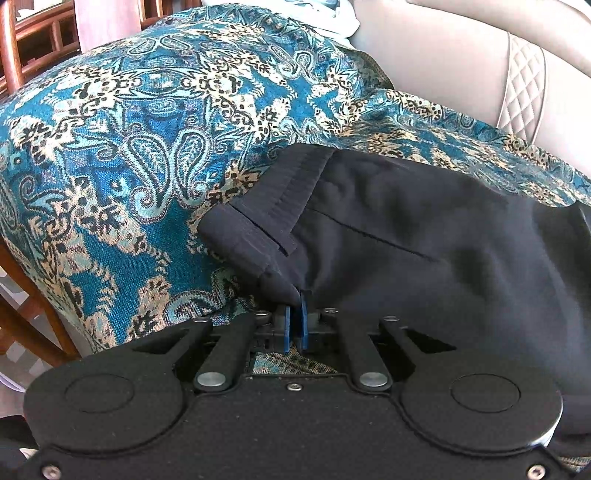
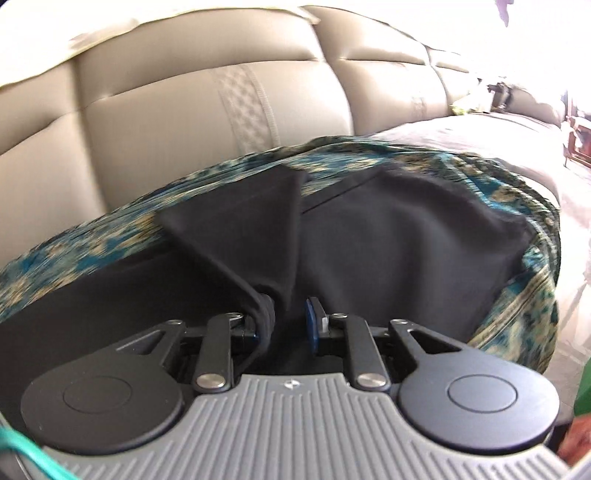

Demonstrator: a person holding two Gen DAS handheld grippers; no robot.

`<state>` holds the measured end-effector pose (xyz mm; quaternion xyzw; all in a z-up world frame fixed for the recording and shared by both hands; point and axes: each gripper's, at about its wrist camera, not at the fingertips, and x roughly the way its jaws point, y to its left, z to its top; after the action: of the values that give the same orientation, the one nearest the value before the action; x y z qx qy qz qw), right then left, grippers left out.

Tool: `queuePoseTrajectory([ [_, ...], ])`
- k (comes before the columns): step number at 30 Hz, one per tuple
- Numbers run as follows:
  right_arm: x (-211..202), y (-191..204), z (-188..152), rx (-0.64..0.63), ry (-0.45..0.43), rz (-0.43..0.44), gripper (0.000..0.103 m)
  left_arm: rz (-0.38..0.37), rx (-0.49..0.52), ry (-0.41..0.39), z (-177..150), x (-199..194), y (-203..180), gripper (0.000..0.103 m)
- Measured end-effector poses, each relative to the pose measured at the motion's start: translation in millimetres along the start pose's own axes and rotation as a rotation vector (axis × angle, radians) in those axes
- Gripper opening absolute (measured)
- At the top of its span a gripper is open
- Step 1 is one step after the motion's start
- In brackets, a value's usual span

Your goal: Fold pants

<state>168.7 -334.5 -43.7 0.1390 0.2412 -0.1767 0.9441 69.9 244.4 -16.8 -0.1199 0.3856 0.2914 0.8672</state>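
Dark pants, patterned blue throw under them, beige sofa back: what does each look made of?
Dark navy pants: smooth matte woven cloth, likely a suiting-type fabric; stitched waistband, soft folds, no sheen.
Blue-and-cream paisley throw: woven textile with the pattern apparently woven in; visible grainy weave.
Beige sofa back: leather or faux leather, can't tell which; slight gloss, stitched panels and a diamond-quilted strip.

A teal and blue paisley cloth [image 1: 140,155] with cream and black motifs spreads wide over the seat, its edge rumpled against a beige leather sofa back [image 2: 192,96] with a quilted diamond strip [image 1: 524,88]; dark wooden chair frames [image 1: 22,40] stand at the upper left, a pale bundle of fabric [image 1: 343,18] sits at the top, and a light grey cover [image 2: 461,133] lies further along the sofa
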Motion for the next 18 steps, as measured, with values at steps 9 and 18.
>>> queuePoseTrajectory([
  [9,32,-58,25,0.084,-0.033,-0.060,0.041,0.029,0.021,0.017,5,4,-3,0.009],
  [18,56,-135,51,0.345,-0.029,-0.058,0.042,0.041,0.014,0.047,9,7,-3,0.009],
])
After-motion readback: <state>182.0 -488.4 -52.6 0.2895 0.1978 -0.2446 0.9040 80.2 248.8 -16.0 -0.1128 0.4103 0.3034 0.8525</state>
